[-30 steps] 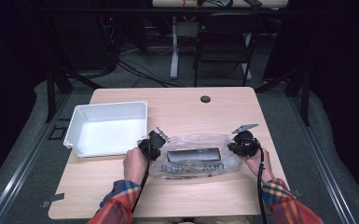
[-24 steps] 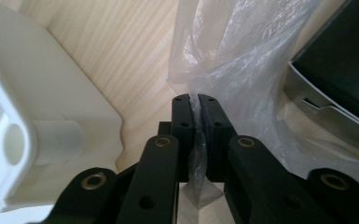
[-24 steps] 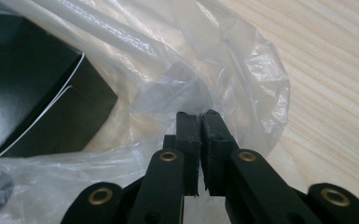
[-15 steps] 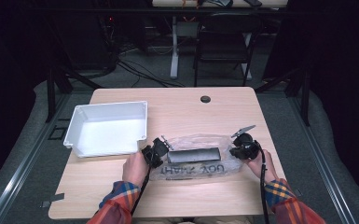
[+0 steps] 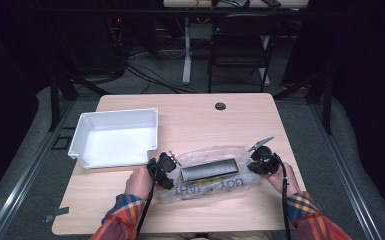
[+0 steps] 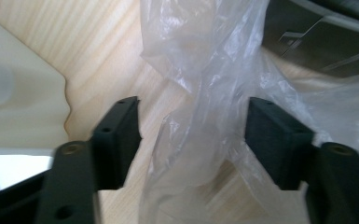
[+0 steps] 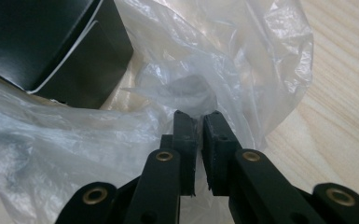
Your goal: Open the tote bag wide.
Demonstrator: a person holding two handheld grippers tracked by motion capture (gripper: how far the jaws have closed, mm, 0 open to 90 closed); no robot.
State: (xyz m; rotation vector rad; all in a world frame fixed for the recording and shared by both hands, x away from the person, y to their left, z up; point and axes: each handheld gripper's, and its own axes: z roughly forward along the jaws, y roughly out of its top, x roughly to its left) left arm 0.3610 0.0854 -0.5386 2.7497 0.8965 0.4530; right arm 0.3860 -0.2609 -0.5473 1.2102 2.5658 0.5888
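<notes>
A clear plastic bag (image 5: 215, 186) with mirrored lettering lies on the wooden table, and a long black box (image 5: 208, 169) sits inside it. My left gripper (image 5: 167, 167) is at the bag's left end. In the left gripper view its jaws (image 6: 193, 112) have just been opening. Crumpled bag film (image 6: 200, 70) hangs loose between them and neither pad presses it. The black box (image 6: 317, 42) shows at the top right of that view. My right gripper (image 5: 254, 162) is at the bag's right end. Its jaws (image 7: 199, 116) are shut on a fold of the bag (image 7: 214, 51), close to the box (image 7: 51, 42).
A white tray (image 5: 115, 137) stands just left of the left gripper, and its rim (image 6: 18, 102) shows in the left gripper view. A dark cable hole (image 5: 220, 106) sits at the table's far edge. A chair (image 5: 240, 45) and cables lie beyond the table.
The bag has spread out toward the person, so its lettering now faces up. The left gripper sits slightly lower at the bag's left end. The right gripper has barely moved.
</notes>
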